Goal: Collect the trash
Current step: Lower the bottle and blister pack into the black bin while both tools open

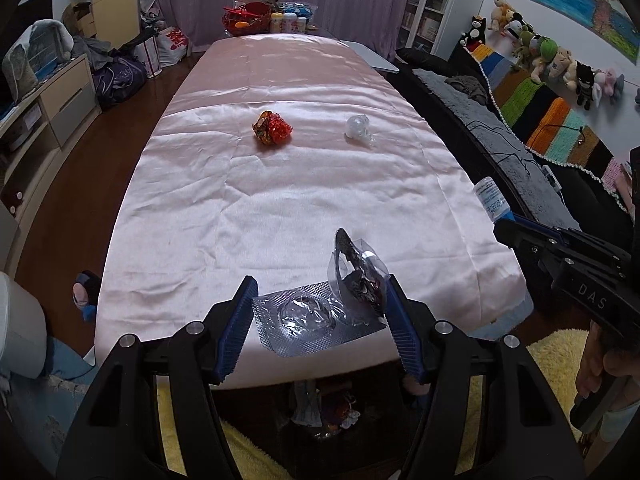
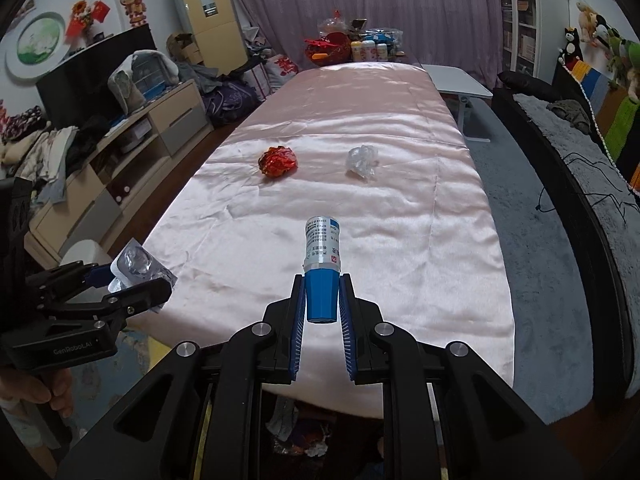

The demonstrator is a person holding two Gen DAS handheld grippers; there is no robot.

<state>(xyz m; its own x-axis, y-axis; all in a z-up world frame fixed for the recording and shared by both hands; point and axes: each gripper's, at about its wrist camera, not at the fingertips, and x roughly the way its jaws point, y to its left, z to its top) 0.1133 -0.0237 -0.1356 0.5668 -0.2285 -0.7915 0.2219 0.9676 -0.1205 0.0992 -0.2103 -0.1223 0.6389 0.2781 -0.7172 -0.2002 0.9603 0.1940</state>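
Left wrist view: left gripper (image 1: 320, 304) half open, clamps silver blister pack (image 1: 316, 320) over near table edge. Right gripper (image 2: 320, 300) nearly closed on blue-capped bottle (image 2: 322, 256). Both should hold firm until over the bin. Red wrapper (image 1: 273, 127), clear plastic wad (image 1: 359, 129) remain mid-table.

A lived-in room of a home: a long table draped in shiny pink satin cloth (image 1: 304, 184), lilac pleated curtains (image 2: 360, 4), soft toys lined along a striped crocheted blanket (image 1: 548, 100), a bookshelf (image 1: 430, 4), a beige low cabinet (image 2: 160, 128) and a black television (image 2: 96, 68).
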